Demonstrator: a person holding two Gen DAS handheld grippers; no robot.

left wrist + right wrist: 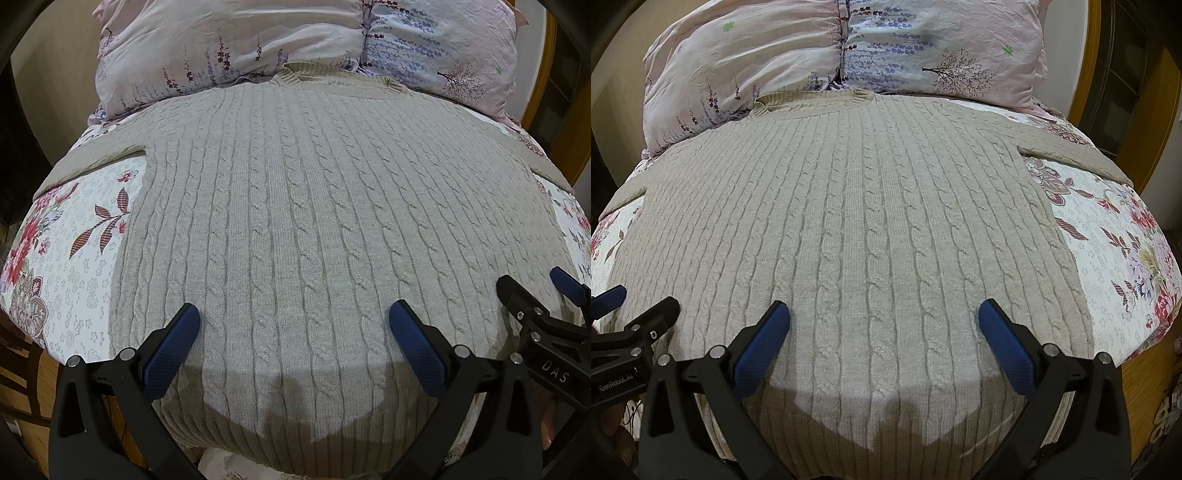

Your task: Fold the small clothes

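A beige cable-knit sweater (295, 206) lies flat on the bed, collar at the far end by the pillows, sleeves spread to both sides. It also fills the right wrist view (857, 221). My left gripper (294, 314) is open and empty, hovering over the sweater's lower left part near the hem. My right gripper (884, 312) is open and empty over the lower right part. The right gripper shows at the right edge of the left wrist view (532, 280); the left gripper shows at the left edge of the right wrist view (639, 299).
The bed has a floral sheet (74, 236), also seen in the right wrist view (1115, 251). Two floral pillows (236, 48) (923, 48) lie beyond the collar. A wooden door frame (1097, 74) stands at the right. Wooden floor (33, 387) is below the bed's left edge.
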